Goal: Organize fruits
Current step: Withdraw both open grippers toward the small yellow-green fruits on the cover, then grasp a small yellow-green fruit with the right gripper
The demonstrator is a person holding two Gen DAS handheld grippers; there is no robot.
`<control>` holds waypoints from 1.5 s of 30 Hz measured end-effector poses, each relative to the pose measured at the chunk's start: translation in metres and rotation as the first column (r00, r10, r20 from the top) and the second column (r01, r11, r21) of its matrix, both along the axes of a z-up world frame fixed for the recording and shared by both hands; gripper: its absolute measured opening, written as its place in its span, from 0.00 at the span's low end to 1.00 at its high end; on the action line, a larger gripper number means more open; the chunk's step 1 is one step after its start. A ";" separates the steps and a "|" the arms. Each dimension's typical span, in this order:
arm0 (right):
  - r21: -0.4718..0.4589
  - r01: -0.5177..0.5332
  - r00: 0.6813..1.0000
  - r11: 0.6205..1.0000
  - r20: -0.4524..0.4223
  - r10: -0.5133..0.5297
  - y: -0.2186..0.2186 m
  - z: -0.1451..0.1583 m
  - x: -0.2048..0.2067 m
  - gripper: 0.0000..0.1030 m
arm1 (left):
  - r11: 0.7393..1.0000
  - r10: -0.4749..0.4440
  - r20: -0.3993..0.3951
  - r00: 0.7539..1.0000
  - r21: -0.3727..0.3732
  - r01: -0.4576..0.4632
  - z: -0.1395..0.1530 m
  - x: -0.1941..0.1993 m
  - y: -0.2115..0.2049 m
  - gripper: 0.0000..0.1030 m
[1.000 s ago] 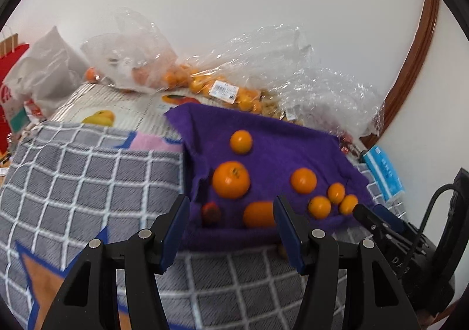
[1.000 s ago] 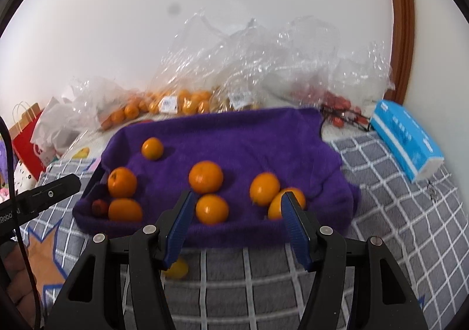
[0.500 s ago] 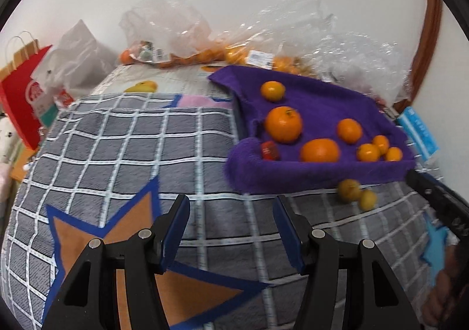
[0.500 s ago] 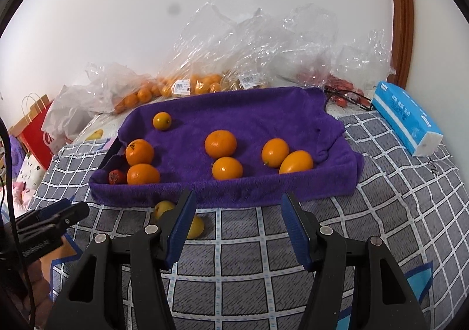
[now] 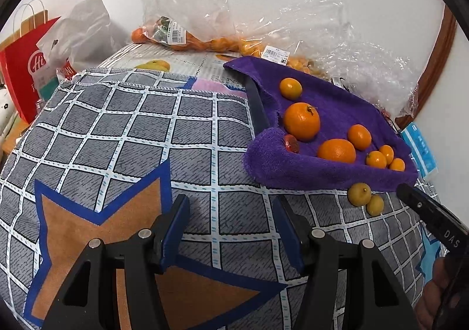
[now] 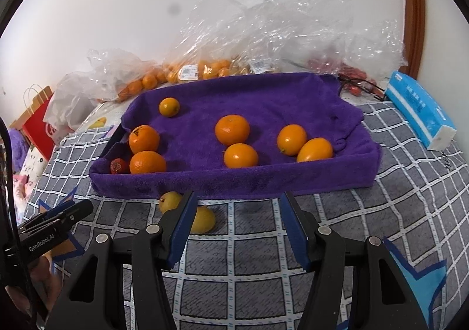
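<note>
The right hand-held gripper point(image 6: 236, 224) hovers over a grey checked cloth point(image 6: 381, 227), its blue jaws apart with nothing between them; they have just been closing a little. Straight ahead of it lies a tray draped in a purple towel point(image 6: 263, 95), holding seven oranges point(image 6: 232, 129) of mixed sizes and one small red fruit point(image 6: 117, 166) in the near left corner. Two yellow fruits point(image 6: 202, 219) lie on the cloth just outside the tray's near edge, touching each other, beside this gripper's left jaw and partly hidden by it. Behind the tray are clear plastic bags point(image 6: 263, 37) with more oranges inside, and to the right a blue tissue pack point(image 6: 419, 110). The left hand-held gripper point(image 5: 231, 224) is likewise half open and empty above an orange star on the cloth, with the tray ahead and to its right. A red paper bag point(image 5: 23, 66) stands far left.
</note>
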State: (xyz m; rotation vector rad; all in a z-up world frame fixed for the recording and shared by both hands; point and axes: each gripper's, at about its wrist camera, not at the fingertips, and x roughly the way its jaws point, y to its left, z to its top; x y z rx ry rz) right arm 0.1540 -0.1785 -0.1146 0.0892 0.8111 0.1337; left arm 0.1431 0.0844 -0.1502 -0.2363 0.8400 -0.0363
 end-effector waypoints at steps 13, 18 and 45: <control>0.006 -0.122 0.988 0.992 -0.095 0.122 0.026 -0.031 0.011 0.35 | 1.000 -0.025 -0.004 1.000 0.002 0.025 -0.001 0.002 -0.004 0.56; 0.022 -0.111 0.990 0.994 -0.085 0.113 0.023 -0.032 0.011 0.32 | 0.999 -0.036 -0.007 0.999 0.007 0.036 -0.001 0.003 -0.006 0.60; -0.087 -0.117 0.990 0.989 -0.091 0.109 0.036 -0.032 0.011 0.30 | 0.997 -0.060 0.008 0.998 -0.057 0.060 -0.002 0.003 -0.003 0.69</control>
